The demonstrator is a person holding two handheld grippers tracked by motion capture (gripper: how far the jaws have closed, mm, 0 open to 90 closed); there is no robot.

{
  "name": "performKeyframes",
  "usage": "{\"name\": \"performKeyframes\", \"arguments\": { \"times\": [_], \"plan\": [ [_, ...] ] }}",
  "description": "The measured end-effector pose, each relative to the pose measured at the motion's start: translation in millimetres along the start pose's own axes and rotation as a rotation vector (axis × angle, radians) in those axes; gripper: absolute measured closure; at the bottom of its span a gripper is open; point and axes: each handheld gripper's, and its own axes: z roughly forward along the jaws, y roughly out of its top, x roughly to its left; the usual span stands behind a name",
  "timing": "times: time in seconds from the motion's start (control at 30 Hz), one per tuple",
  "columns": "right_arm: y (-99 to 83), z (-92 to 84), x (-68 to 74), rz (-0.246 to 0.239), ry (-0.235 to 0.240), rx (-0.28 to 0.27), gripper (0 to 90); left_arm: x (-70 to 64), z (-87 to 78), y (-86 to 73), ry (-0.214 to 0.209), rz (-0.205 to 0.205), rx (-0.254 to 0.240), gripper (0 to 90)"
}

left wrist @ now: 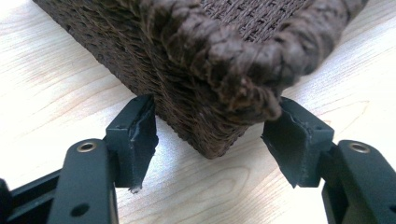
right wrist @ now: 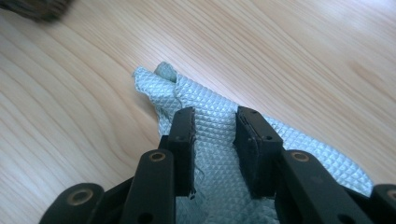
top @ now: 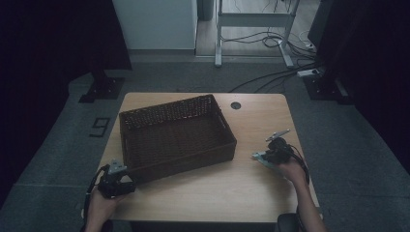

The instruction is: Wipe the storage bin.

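A dark brown wicker basket (top: 183, 162) stands askew on the wooden table (top: 217, 193). My left gripper (top: 123, 175) is at its near left corner. In the left gripper view the basket (left wrist: 201, 70) corner sits between the jaws, and both pads (left wrist: 140, 135) touch its wall and rim. To the right of the basket, my right gripper (top: 270, 151) is low over a pale green quilted cloth (top: 258, 157). In the right gripper view the cloth (right wrist: 299, 144) runs up between the narrow-set jaws of that gripper (right wrist: 214, 135) and fills the gap.
A black round grommet (top: 235, 105) sits in the tabletop behind the basket. The table's right edge is close to my right hand. Cables and a metal frame lie on the floor beyond the table.
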Motion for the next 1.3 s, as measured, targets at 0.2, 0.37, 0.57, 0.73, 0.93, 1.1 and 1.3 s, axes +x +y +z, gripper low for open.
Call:
{"name": "performKeyframes", "arguments": {
  "times": [0.2,0.37,0.57,0.73,0.93,1.1,1.3],
  "plan": [
    [-5.6,-19.4,-4.7,0.016,-0.046,-0.047,54.0,-1.8,0.7,0.8,-0.002,0.008,0.007,29.6],
    [18.2,-19.4,25.3,-0.051,0.066,-0.126,43.7,-2.7,-1.6,2.2,-0.005,0.01,-0.001,27.4],
    [48.9,-4.9,63.0,-0.119,0.225,-0.202,45.4,0.3,-0.3,7.1,-0.015,0.031,0.0,39.6],
    [62.3,4.0,82.2,-0.191,0.263,-0.201,61.4,5.7,3.7,9.7,-0.038,0.036,-0.009,42.7],
    [57.6,-2.1,85.8,-0.215,0.247,-0.174,67.6,2.9,11.0,20.8,0.006,0.082,0.025,43.3],
    [45.2,-11.8,85.3,-0.208,0.206,-0.163,67.3,-0.2,21.1,31.9,-0.025,0.109,0.017,43.3],
    [27.1,-22.9,76.7,-0.172,0.193,-0.159,67.5,-7.7,32.1,45.2,-0.046,0.137,0.018,42.8]
  ]
}}
